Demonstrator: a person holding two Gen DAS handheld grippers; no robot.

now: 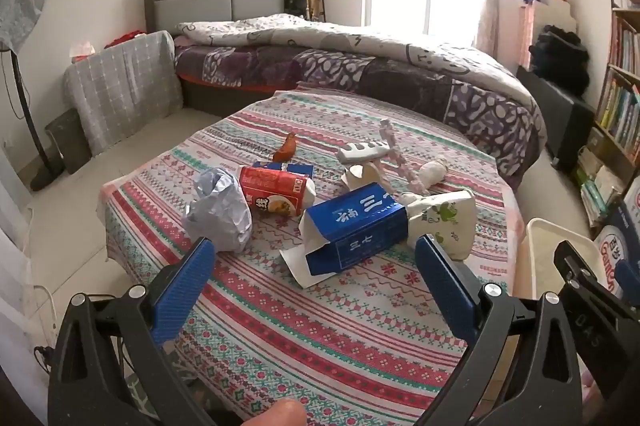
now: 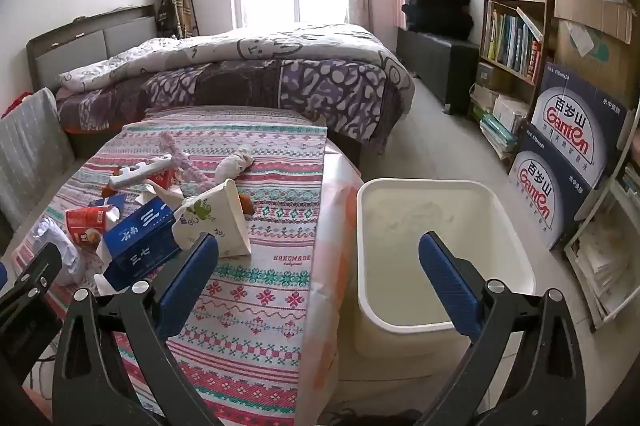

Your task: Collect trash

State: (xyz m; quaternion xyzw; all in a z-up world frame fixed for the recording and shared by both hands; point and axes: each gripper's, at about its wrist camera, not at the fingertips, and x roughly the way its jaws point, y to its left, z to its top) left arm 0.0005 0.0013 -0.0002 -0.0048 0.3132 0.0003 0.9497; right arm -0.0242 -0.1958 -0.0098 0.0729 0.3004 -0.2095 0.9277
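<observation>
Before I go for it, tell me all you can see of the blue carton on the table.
The blue carton is a long rectangular paperboard box, deep blue with white Chinese characters on its top and side faces. It lies on its side on the patterned tablecloth, crumpled, its near end torn open with white flaps splayed out onto the cloth. Its far end lies against the white carton with green print, and the red carton lies just beyond it to the left. Nothing grips it.

Woven patterned tablecloth (image 1: 320, 326), glossy blue carton (image 1: 356, 226), crumpled paper (image 1: 220, 209)
</observation>
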